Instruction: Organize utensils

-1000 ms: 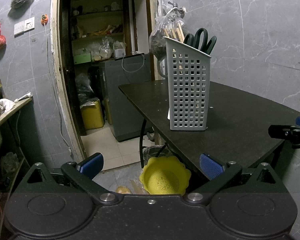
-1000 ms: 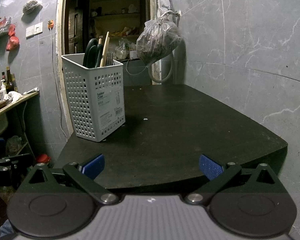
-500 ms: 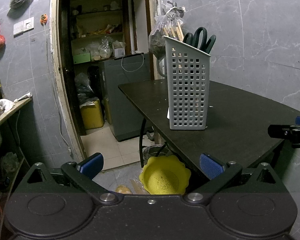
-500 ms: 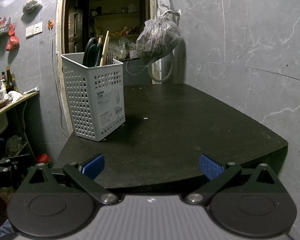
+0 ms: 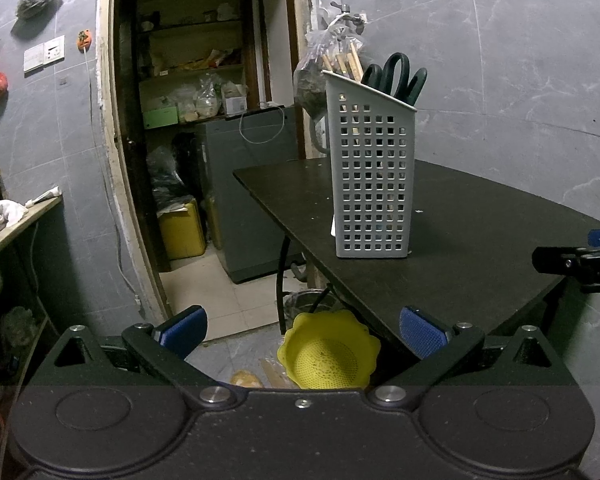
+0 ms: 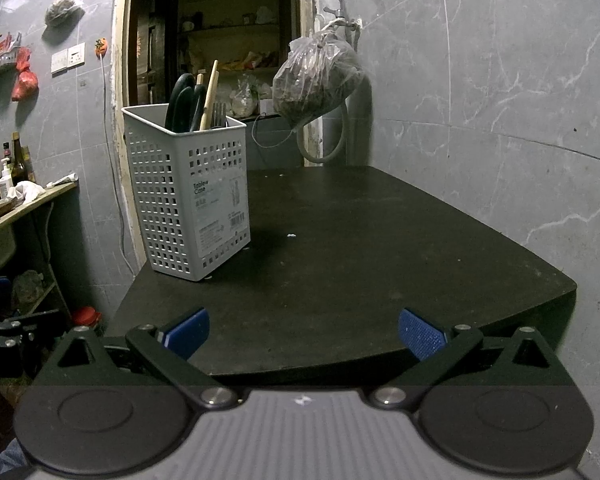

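Here, in the left wrist view, the left gripper [image 5: 302, 330] hangs off the near corner of the dark tabletop [image 5: 480, 232], its blue pads spread wide with nothing between them, so it is released and idle. The perforated grey utensil holder [image 5: 374, 184] stands upright near the tabletop's left edge, probably kept there so either gripper can reach its open top; dark-handled scissors [image 5: 396, 76] and pale wooden sticks [image 5: 346, 62] poke out above its slanted rim. Below the tabletop a yellow colander [image 5: 328, 356] sits on the floor just ahead of the gripper, beside the table leg, and an open doorway [image 5: 204, 120] with cluttered shelves lies beyond. The tip of the right gripper [image 5: 576, 262] shows at the right edge, level with the tabletop. In the right wrist view, the right gripper [image 6: 304, 334] faces the tabletop's front edge, its pads likewise apart and empty. The holder stands left of centre, its label turned this way, with the scissors, a wooden stick and what looks like a fork inside. No loose utensil shows on the tabletop, so the sorting looks finished or nearly so. A plastic bag [image 6: 316, 80] hangs from a wall tap behind, well clear of the holder, and nothing blocks the way to it.
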The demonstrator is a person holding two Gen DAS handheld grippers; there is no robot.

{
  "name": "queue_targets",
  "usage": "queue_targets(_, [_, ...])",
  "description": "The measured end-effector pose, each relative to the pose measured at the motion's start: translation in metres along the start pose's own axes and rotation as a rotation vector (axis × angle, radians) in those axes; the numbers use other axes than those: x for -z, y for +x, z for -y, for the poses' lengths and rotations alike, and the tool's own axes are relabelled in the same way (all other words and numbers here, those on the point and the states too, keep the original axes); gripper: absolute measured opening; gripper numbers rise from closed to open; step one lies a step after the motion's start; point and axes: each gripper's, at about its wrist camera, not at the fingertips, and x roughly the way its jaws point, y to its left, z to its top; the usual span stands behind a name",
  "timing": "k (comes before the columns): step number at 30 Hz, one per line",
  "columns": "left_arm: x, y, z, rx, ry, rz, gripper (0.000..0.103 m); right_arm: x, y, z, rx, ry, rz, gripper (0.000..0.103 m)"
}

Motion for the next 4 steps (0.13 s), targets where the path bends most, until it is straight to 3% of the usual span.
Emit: queue_targets(4, [0.0003, -0.0003, -0.0007, 0.001, 0.000, 0.000, 0.102, 0.0000, -0.0001, -0.0001, 0.001, 0.001, 0.000, 0.103])
